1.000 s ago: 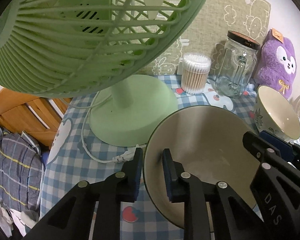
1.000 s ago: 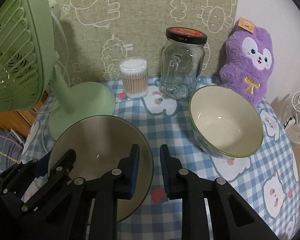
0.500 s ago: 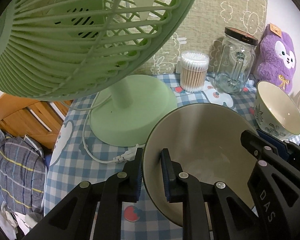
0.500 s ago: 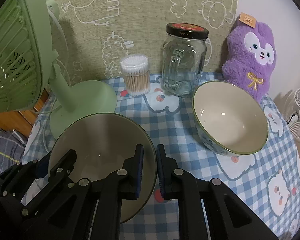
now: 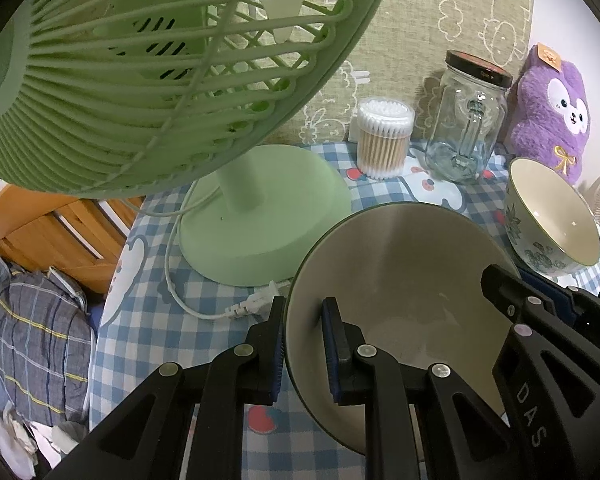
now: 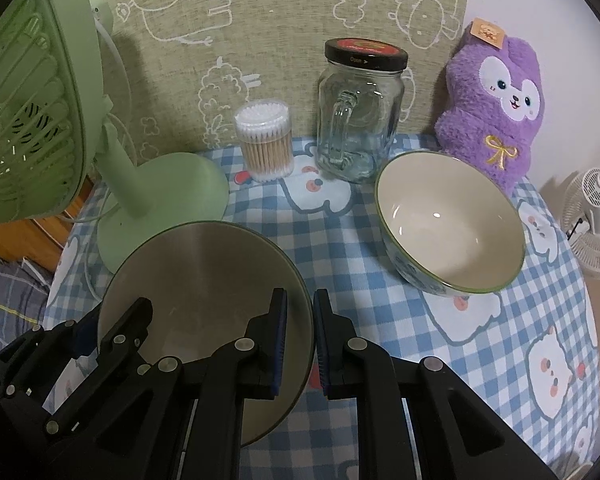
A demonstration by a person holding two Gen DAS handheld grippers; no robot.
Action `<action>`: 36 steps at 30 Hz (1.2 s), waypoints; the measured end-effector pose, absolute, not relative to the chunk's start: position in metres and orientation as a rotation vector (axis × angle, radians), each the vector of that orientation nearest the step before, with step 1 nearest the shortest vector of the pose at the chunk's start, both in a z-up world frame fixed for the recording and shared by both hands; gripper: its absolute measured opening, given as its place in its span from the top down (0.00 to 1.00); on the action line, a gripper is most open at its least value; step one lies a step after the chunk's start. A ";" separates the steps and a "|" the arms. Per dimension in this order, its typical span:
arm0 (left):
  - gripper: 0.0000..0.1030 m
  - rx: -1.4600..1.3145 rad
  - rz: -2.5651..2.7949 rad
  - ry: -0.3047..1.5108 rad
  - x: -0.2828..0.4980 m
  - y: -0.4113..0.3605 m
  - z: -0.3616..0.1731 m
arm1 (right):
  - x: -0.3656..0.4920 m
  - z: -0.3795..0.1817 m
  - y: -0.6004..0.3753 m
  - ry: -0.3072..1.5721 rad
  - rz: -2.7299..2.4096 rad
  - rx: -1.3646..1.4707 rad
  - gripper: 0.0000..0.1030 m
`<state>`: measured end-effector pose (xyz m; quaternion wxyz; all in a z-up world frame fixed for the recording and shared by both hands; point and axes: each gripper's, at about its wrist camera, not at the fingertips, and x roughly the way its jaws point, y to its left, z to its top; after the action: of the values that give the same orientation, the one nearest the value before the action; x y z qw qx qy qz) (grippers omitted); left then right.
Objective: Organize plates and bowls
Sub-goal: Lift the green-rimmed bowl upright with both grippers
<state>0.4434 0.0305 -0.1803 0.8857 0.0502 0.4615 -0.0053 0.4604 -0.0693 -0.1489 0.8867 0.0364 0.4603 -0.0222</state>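
Blue-checked cloth (image 6: 364, 248) with cartoon bears covers the round table, backed by a beige doodle panel, and on it stand a green fan (image 6: 148, 184), a tub of cotton swabs (image 6: 265, 145), a lidded glass jar (image 6: 360, 112) and a purple plush (image 6: 496, 108). What has changed over the last second is the grip: both pairs of jaws stood a little wider then, and now each has pinched down onto the rim of the near bowl (image 6: 204, 280). The left gripper (image 5: 302, 354) is clamped on the bowl's left edge, one pad outside the wall and one inside; the right gripper (image 6: 300, 344) is clamped on the opposite edge in the same way. Neither hand looks to have shifted meanwhile, and the bowl sits in the same spot near the fan's base, so only the closing has happened. I cannot tell from these views whether its foot rests on the cloth or is just clear of it. The second bowl (image 6: 452, 220), the one with the leaf pattern outside, stands apart to the right, in front of the plush, upright and empty. With a two-sided hold now set, the likely next step is lifting the near bowl and nesting it with the patterned one. An uneven lift could tip it, and the fan's cord (image 5: 180, 280) lies close by its left side.
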 end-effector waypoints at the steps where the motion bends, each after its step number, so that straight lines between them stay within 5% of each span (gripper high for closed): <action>1: 0.86 0.104 -0.011 0.960 0.442 0.030 -0.179 | 0.459 -0.148 -0.070 0.958 -0.048 0.076 0.84; 36: 0.86 0.071 -0.009 0.868 0.354 0.002 -0.090 | 0.363 -0.049 -0.101 0.866 -0.057 0.061 0.84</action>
<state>0.3542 0.0018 -0.0904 0.9067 0.0343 0.4203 -0.0046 0.3635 -0.1008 -0.0495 0.9069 0.0296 0.4194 -0.0275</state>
